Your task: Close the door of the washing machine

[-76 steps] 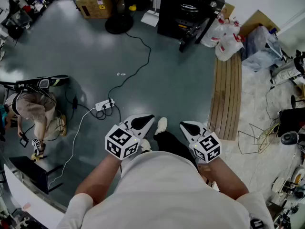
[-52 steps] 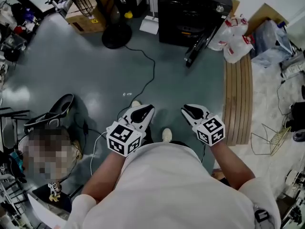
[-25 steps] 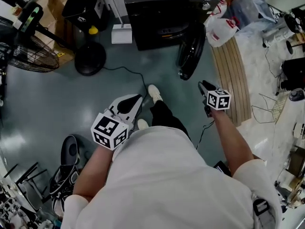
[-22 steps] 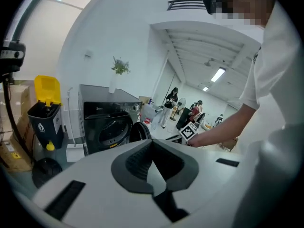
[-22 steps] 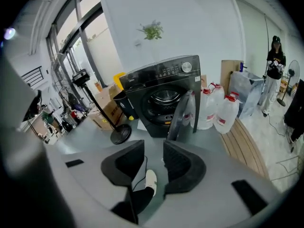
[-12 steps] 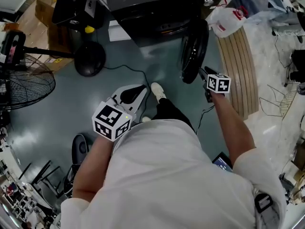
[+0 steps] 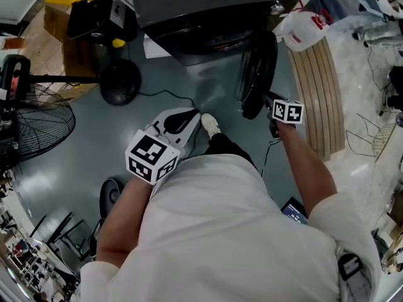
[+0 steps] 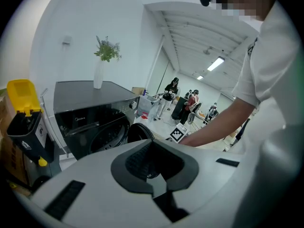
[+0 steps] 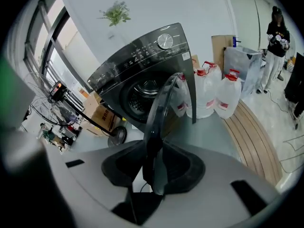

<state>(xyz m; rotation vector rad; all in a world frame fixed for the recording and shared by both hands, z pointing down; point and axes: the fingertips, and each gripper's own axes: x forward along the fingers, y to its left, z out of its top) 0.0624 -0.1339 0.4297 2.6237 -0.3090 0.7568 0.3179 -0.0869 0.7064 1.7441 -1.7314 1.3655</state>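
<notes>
Overhead, the washer (image 7: 214,5) stands at the far side of the grey floor (image 7: 75,168), with its drum opening uncovered. Its round door (image 7: 255,74) hangs swung out toward the near right and shows edge-on. The right claw (image 7: 267,99) is at the door's near rim. In the right gripper view that rim stands upright between the two jaws, which are closing on it, with a little gap visible on either side. The left claw (image 7: 189,116) hovers over the floor, left of the door and well apart from it, just beside a white shoe (image 7: 210,126). Its jaws lie together with nothing between them. A plant (image 8: 105,51) sits on the washer's top. Water jugs (image 9: 213,96) stand just right of the washer, at the far end of a slatted wooden board (image 7: 321,87). A fan (image 7: 38,124) stands at the left.
</notes>
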